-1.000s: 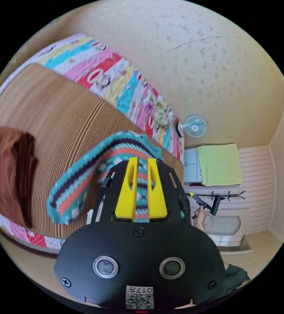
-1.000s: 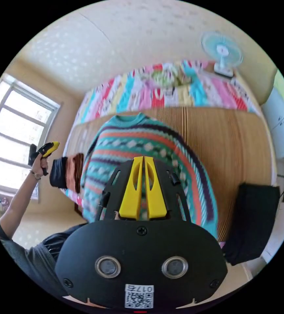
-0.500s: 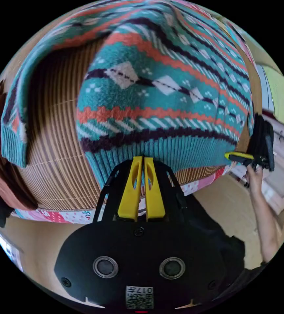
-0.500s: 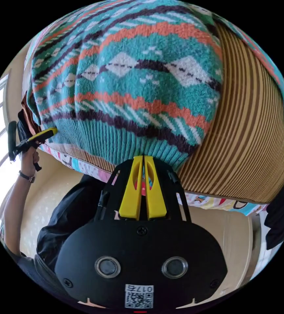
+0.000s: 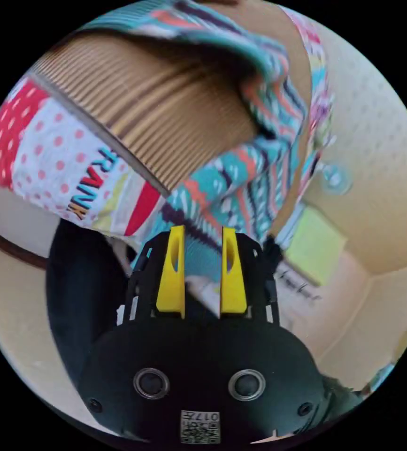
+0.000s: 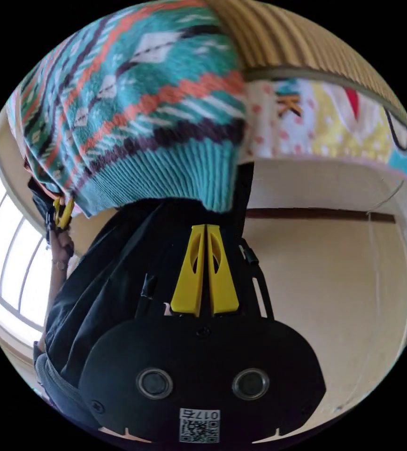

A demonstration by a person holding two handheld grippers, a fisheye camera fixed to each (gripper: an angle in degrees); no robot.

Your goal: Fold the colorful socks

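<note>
A striped brown mat (image 5: 133, 108) was seen on a patterned quilt (image 5: 62, 164), with a teal patterned knit (image 6: 137, 108) draped over the edge. The person's dark clothing (image 6: 114, 282) lay beneath it. The left gripper (image 5: 203, 244) was held with jaws parted, the knit's blurred hem possibly between them. The right gripper (image 6: 205, 235) was kept closed, empty, just below the hem.

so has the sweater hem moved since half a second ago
Yes. The sweater hem now hangs past the striped mat edge, over the quilt's side; earlier it lay on the mat.
</note>
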